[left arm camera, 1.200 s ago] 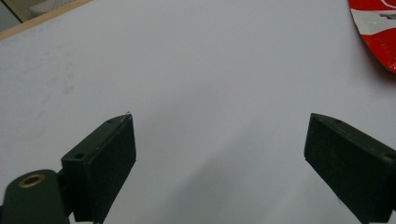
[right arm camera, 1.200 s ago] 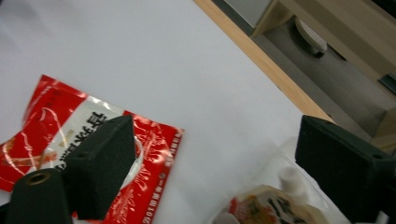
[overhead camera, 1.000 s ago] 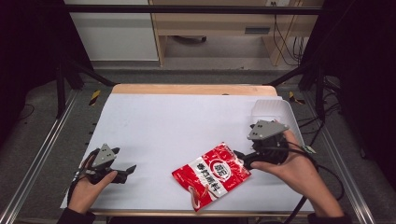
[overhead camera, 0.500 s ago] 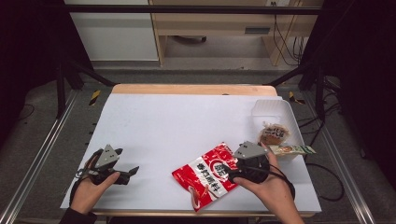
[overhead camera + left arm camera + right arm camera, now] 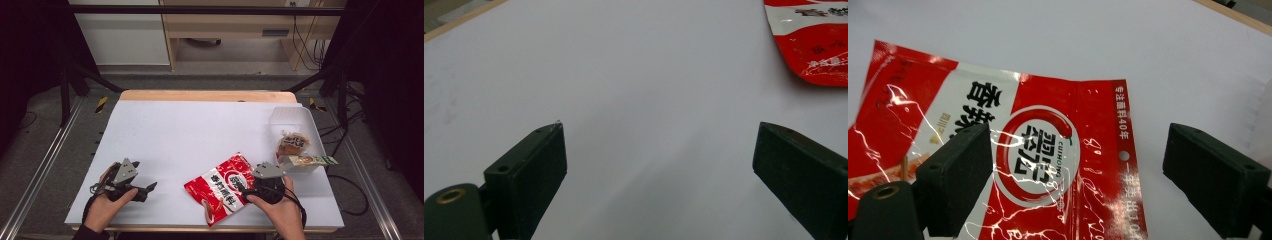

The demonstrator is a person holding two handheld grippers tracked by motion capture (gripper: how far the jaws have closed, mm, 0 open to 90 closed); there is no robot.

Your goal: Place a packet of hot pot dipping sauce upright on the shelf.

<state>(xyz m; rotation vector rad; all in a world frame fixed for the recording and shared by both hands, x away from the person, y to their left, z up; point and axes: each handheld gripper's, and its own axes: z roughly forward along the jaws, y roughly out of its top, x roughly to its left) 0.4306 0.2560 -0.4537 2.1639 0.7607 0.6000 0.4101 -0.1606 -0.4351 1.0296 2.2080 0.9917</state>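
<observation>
Altogether 1 red pouch [image 5: 223, 187], 2 grippers

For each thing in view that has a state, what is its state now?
Left gripper: open, holding nothing, above bare table.
Right gripper: open, jaws over the red bag, not closed on it.
Red bag: sealed, lying flat.
White tray: open, holds two wrapped snacks.

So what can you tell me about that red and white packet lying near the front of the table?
The red and white packet is a flat, glossy plastic pouch with black characters, a round logo and a small punched hole near one edge. It lies flat and askew on the white table. The right hand-held gripper is open over its top edge, one jaw above the print, the other beyond the edge.
</observation>
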